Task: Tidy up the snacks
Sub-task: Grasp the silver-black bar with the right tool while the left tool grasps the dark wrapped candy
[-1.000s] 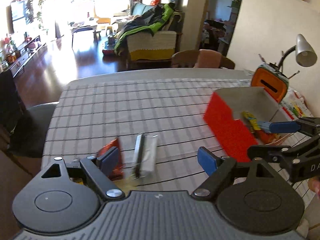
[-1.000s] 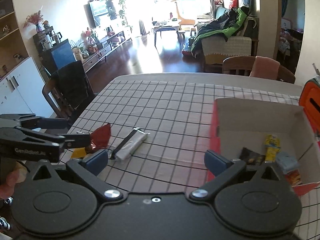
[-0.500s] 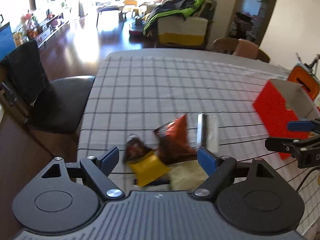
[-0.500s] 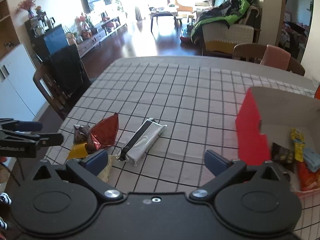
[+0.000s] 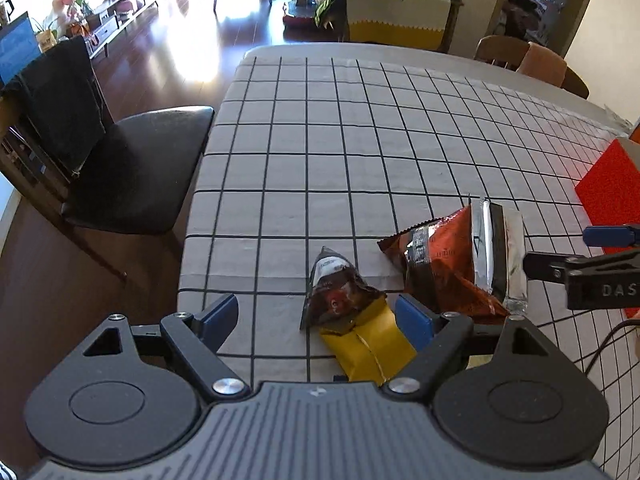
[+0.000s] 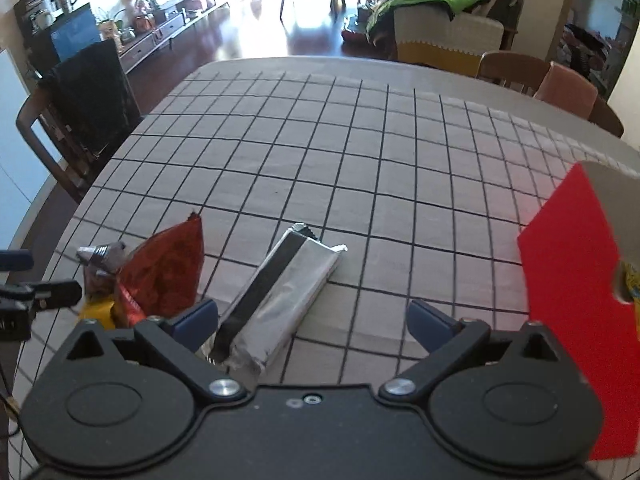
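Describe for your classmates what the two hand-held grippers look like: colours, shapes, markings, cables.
Both match. The left gripper has a black ribbed body, two round black discs, black jointed links with silver screws and blue pads. The right gripper has the same build with a smoother body. Seen side-on, it shows white letters and a thin black cable.

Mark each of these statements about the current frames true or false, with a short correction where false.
1. Both grippers are open and hold nothing. True: left gripper, right gripper.
2. The silver packet lies inside the red box. False: it lies on the checked tablecloth, left of the box.
3. A yellow packet lies partly under a dark packet. True.
4. The red-brown bag stands alone, far from the other snacks. False: it touches the silver packet.
5. The black chair has a snack on its seat. False: nothing lies there.
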`<state>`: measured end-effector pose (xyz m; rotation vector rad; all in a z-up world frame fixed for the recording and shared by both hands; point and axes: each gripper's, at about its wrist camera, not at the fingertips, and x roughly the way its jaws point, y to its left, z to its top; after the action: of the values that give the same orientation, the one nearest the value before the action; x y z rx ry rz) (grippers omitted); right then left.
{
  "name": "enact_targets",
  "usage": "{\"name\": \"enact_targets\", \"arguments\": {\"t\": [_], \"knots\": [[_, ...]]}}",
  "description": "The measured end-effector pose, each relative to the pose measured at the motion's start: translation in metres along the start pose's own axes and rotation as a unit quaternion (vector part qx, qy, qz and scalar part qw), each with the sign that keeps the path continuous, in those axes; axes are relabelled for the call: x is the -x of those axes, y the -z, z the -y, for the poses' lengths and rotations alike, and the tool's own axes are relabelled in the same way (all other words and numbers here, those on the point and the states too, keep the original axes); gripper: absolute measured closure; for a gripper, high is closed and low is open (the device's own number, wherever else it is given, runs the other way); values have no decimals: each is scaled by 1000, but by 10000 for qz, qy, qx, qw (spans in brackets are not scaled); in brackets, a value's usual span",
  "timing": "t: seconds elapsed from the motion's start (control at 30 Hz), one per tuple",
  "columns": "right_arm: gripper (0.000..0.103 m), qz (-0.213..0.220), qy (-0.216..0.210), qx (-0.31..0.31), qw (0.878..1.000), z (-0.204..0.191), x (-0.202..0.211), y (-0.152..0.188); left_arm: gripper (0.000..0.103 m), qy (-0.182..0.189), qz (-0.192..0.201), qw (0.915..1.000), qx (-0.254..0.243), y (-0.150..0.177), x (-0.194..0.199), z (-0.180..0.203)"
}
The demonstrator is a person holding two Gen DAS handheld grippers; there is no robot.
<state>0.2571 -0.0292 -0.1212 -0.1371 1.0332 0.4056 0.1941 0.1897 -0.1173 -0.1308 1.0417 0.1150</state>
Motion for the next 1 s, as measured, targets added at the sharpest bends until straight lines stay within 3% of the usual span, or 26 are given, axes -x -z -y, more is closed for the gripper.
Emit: {"name": "enact_targets", "arguments": {"t": [0.33, 0.43, 0.67, 0.73, 1.0], "knots": [[13, -353, 184, -195, 9990, -12, -39, -15, 18, 118, -407, 9991, 25, -19, -33, 3], [21, -437, 199, -169, 9987, -15, -45, -14, 32, 129, -551, 9983, 168, -22, -40, 0], [43, -511, 237, -95, 9984, -25, -52, -12, 50, 302, -647, 9970, 308, -22, -48, -4], [45, -478, 258, -63, 9985, -26, -52, -10, 61, 361, -642, 9968, 315, -22, -48, -4], [61, -358, 186, -189, 9990, -4, -39, 3, 71, 354, -631, 9966, 385, -21, -45, -6]]}}
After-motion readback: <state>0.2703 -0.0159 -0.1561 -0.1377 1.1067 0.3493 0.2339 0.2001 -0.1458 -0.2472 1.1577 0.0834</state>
